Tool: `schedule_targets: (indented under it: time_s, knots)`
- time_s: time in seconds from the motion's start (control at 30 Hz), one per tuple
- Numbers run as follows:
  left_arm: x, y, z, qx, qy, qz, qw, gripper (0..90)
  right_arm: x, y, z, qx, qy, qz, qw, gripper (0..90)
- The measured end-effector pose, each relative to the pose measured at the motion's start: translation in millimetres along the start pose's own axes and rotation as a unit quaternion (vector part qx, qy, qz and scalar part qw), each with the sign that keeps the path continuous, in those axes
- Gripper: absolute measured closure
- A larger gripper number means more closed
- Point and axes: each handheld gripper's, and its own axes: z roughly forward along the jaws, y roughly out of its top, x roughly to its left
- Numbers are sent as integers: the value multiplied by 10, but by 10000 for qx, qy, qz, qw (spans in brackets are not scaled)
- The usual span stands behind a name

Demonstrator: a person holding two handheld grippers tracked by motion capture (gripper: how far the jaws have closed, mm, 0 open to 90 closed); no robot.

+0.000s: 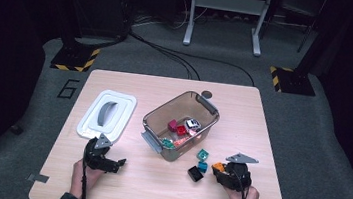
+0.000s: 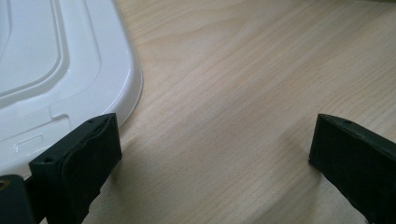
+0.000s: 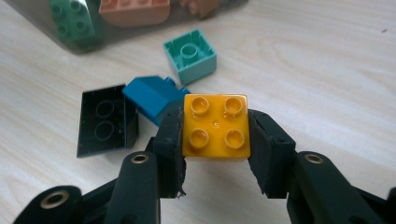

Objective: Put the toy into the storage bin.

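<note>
Right tool (image 3: 215, 135): both pads are pressed against opposite sides of an orange block (image 3: 215, 127), studs facing the camera, so the block is firmly gripped. In the high view this tool (image 1: 220, 171) sits near the table's (image 1: 119, 183) front right, the block (image 1: 217, 167) at its tip, just above the surface.

Loose pieces just beyond the held block: a black block (image 3: 106, 122) lying open side up, a blue block (image 3: 153, 97) touching it, and a teal block (image 3: 191, 55) further off, near the clear bin (image 1: 157, 115), which holds more toys.

Left tool (image 2: 212, 151): jaws wide apart, nothing between them, low over bare table beside the corner of the white lid (image 2: 56, 70).
</note>
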Motion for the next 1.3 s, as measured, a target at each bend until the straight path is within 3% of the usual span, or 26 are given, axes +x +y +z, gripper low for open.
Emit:
schedule_targets:
  time_s: [0.4,0.83,1.3]
  knots:
    - [-4,-1,2,-20,3,-23,10000,21,-121,287,-80,-187,-6,1,9998,585]
    - [-4,-3,-5,0,-9,-7,10000,27,-120,601,-116,-262,64,85,9996,585]
    - [-6,-5,-6,-12,-9,-31,10000,29,-133,929,-274,-417,55,-60,9991,585]
